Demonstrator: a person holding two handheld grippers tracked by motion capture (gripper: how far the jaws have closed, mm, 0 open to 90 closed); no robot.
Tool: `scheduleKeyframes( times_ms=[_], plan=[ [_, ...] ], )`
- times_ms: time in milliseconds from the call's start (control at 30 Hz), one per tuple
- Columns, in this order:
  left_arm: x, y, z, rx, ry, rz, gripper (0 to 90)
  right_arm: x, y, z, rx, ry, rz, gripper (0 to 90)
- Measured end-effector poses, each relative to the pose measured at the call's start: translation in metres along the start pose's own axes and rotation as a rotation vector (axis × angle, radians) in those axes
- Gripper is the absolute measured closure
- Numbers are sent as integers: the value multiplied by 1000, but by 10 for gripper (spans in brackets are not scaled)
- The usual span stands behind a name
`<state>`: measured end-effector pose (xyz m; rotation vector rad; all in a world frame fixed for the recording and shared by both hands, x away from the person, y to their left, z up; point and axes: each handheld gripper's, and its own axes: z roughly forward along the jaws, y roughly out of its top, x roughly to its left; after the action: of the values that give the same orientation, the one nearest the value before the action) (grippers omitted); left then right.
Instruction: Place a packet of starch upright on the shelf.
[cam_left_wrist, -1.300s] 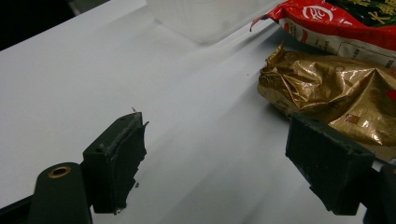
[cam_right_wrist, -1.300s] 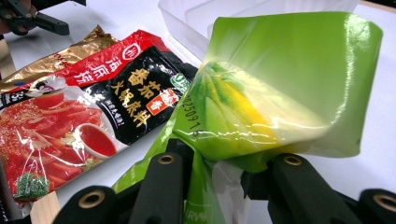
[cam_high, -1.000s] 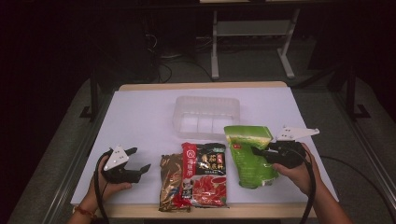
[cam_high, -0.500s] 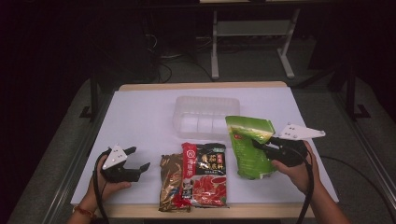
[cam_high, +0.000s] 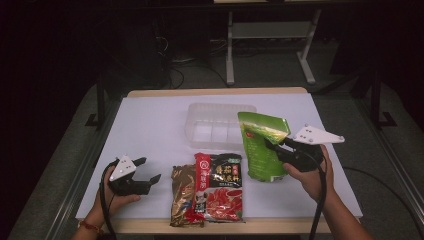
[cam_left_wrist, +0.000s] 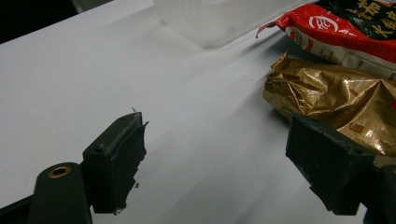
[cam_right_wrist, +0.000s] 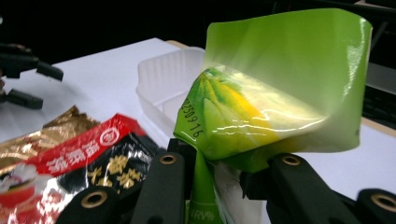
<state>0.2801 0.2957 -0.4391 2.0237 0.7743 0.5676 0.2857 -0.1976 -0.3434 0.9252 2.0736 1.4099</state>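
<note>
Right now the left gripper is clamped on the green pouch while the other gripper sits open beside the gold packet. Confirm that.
Wrong gripper. The right gripper is clamped on the green pouch, as the right gripper view shows; the left gripper sits open beside the gold packet.

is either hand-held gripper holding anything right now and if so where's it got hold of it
The right hand-held gripper pinches the green pouch at its right side edge. The left hand-held gripper is open, holding nothing.
</note>
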Motion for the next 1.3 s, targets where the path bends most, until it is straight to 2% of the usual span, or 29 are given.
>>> scheduleKeyframes(
  times_ms=[367,500,700,767,1033,1300],
  plan=[
    [1,0,-1,-3,-1,0,196,0,27,21,-24,-58,-5,732],
    [1,-1,0,0,-5,3,196,0,33,33,-30,-77,-4,732],
    [1,-1,-1,-4,-9,0,196,-2,42,52,-51,-123,19,733],
    [1,-1,-1,-3,-9,5,197,-3,48,59,-51,-147,11,733],
    [1,-1,-1,-4,-18,6,197,-5,68,88,-41,-205,20,733],
    [1,-2,-3,-3,-21,9,199,-12,80,115,2,-269,32,733]
  ],
)
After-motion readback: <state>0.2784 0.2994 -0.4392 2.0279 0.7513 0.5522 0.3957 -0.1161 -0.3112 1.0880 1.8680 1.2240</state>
